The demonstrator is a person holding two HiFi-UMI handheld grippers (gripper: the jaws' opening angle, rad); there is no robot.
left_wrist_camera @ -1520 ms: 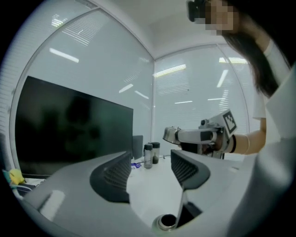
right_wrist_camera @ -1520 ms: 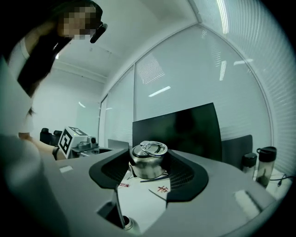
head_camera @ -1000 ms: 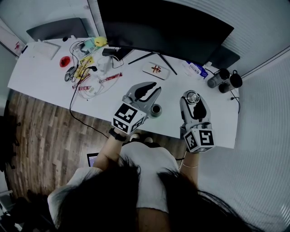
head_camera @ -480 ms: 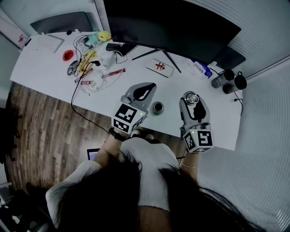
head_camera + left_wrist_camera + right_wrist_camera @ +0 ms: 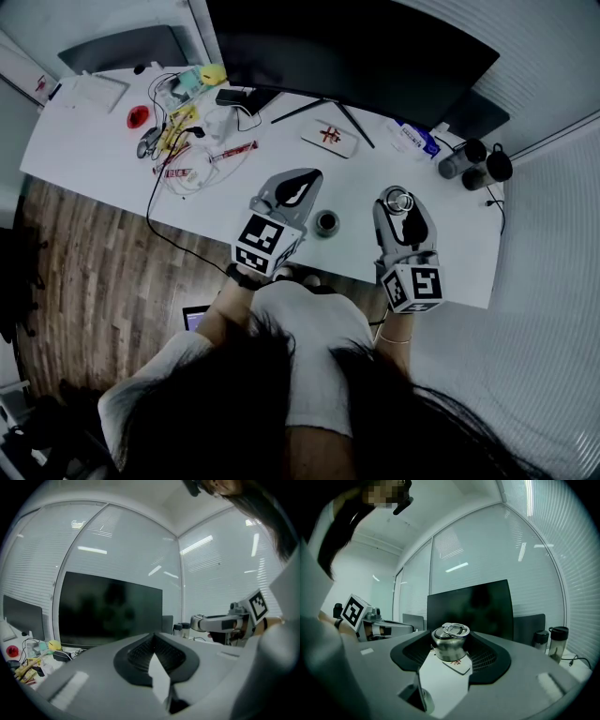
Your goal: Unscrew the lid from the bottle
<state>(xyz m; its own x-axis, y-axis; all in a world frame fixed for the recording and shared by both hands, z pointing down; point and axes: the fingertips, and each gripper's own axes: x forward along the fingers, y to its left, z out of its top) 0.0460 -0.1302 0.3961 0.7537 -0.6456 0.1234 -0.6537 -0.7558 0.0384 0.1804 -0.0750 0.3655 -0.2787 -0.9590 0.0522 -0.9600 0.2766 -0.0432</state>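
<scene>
A small dark bottle [image 5: 326, 222] stands open-mouthed on the white table [image 5: 84, 141], near its front edge. My left gripper [image 5: 307, 176] hangs just left of the bottle, apart from it; in the left gripper view its jaws [image 5: 153, 636] meet with nothing between them. To the right of the bottle, my right gripper [image 5: 398, 194] is shut on a shiny metal lid [image 5: 399, 200] with a ring on top. In the right gripper view the lid [image 5: 450, 644] sits upright between the jaws of that gripper [image 5: 451, 638].
A big black monitor [image 5: 347, 56] spans the back of the table, with a white card [image 5: 328, 141] before its stand. Two dark flasks [image 5: 473, 164] stand at the back right. Cables and small clutter [image 5: 183, 131] lie at the left.
The left gripper's jaws stood open a second ago and have since closed on nothing. The bottle, the lid and the right gripper have stayed where they were.
</scene>
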